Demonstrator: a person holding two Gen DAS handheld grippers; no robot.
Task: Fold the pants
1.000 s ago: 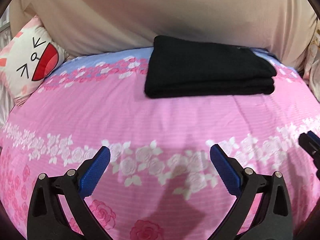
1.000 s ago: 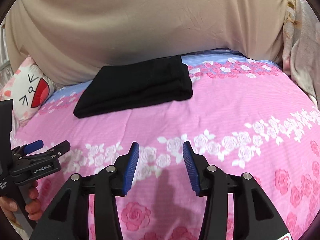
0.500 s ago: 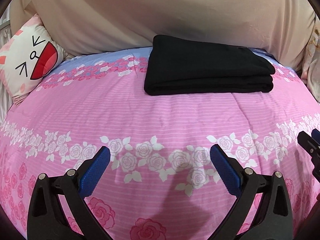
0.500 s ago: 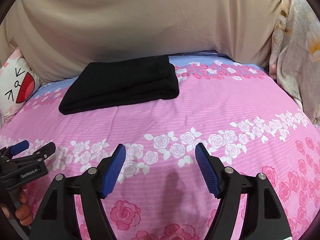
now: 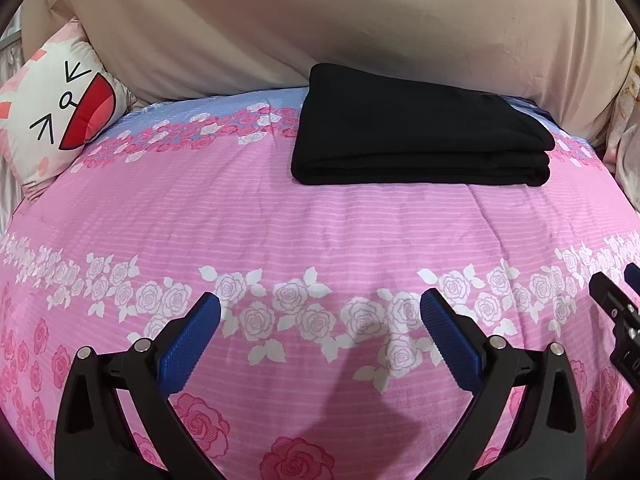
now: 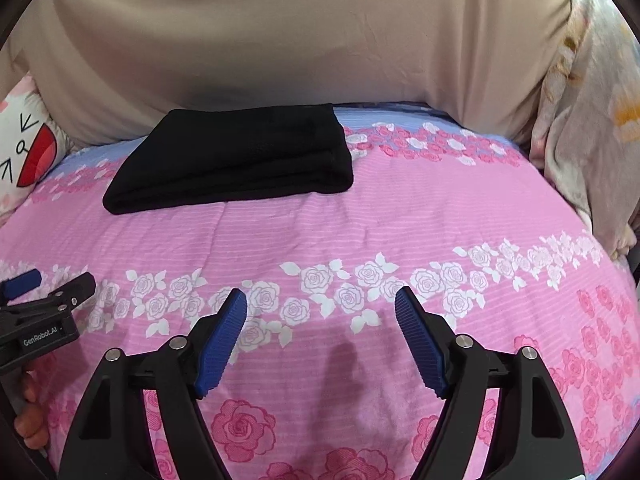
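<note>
The black pants [image 5: 420, 128] lie folded into a neat rectangle at the far side of the pink rose-print bed cover [image 5: 320, 232]. They also show in the right wrist view [image 6: 236, 160], far left of centre. My left gripper [image 5: 320, 320] is open and empty, low over the cover, well short of the pants. My right gripper [image 6: 320, 316] is open and empty too, also short of the pants. The left gripper shows at the left edge of the right wrist view [image 6: 44, 288]. The right gripper shows at the right edge of the left wrist view [image 5: 612, 292].
A cartoon-face pillow [image 5: 56, 116] leans at the far left. A beige fabric wall [image 5: 320, 20] rises behind the bed. A pale floral quilt [image 6: 588, 128] is bunched at the far right.
My right gripper has opened wider and drawn back from the pants. My left gripper has stayed open and barely shifted. The pants have not moved.
</note>
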